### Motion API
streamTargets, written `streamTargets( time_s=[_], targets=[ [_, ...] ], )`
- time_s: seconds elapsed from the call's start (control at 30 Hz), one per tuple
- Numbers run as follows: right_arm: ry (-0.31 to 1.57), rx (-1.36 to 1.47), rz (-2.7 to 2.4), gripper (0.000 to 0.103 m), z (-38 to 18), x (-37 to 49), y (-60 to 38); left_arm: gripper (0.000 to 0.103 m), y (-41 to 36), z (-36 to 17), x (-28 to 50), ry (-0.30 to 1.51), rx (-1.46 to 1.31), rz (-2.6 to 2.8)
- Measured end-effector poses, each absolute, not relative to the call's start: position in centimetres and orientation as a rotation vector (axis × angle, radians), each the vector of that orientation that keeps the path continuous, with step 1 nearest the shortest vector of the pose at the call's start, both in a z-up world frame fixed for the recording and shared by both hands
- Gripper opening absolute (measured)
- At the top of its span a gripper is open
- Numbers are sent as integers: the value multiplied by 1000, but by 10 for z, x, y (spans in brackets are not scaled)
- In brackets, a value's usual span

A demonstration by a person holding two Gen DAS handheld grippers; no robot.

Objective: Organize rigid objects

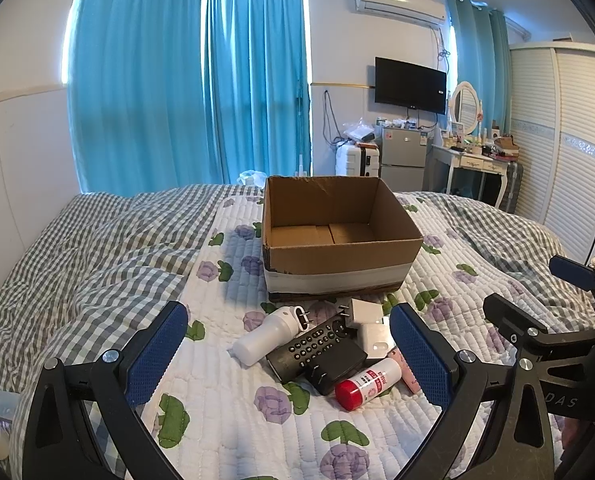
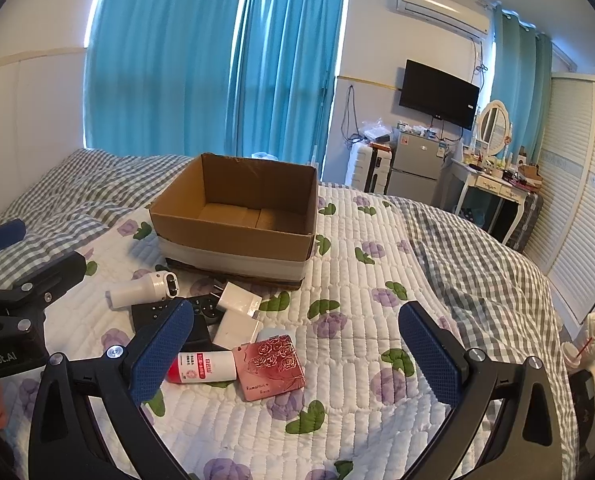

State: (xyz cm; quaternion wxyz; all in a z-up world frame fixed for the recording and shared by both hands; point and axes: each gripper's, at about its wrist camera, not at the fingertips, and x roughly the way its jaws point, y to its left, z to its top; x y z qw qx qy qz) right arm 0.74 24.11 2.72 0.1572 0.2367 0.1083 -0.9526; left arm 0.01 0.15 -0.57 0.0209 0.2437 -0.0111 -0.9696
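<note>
Both hand-held grippers, left [image 1: 289,354] and right [image 2: 295,344], gape wide, empty. Pile lies just ahead: remote [image 1: 311,344], bottle [image 1: 367,384], chargers overlapping. Box [image 1: 337,232] beyond, probably empty. Risk: soft quilt [image 1: 233,412], stacked items slip or drag neighbours.

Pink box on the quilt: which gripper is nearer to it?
Right, as far as the views show. The right gripper hangs open just short of the pink box, which lies between its fingers. The left gripper is open over the remote, farther left.
</note>
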Motion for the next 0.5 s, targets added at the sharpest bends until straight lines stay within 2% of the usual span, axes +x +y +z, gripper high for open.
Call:
streamTargets(
  time_s=[0.33,0.5],
  targets=[
    [354,707,-2711,103,32,-5,236,103,-11,4,-26,-40,846,-2975],
    [403,740,-2664,103,30,-28,222,103,-17,-8,-61,-167,969,-2967]
  ],
)
